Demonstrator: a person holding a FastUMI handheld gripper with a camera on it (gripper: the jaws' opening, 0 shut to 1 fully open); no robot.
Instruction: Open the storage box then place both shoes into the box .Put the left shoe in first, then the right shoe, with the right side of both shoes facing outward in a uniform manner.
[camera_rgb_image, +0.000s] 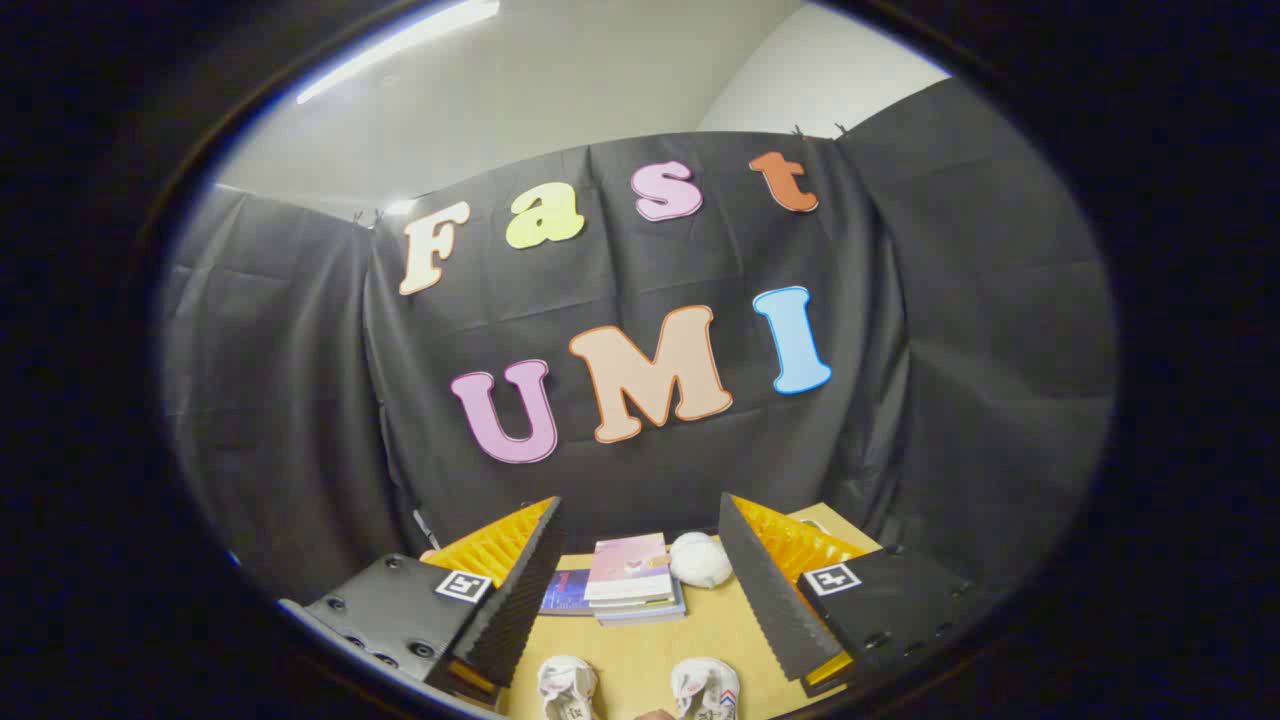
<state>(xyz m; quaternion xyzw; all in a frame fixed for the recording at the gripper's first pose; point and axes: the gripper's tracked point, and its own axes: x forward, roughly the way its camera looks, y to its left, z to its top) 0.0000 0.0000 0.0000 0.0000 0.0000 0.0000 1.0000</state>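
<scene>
Gripper (640, 580) open and empty above wooden table (640, 650), left shoe (567, 688) and right shoe (706, 688) side by side near, between fingers; stacked books (630, 580) beyond; nothing boxed yet.

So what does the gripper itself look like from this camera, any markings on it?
The gripper has two wedge-shaped fingers with ribbed inner faces. Each sits on a black plate with screw holes, carrying a square black-and-white tag. The fingers stand apart, holding nothing.
</scene>
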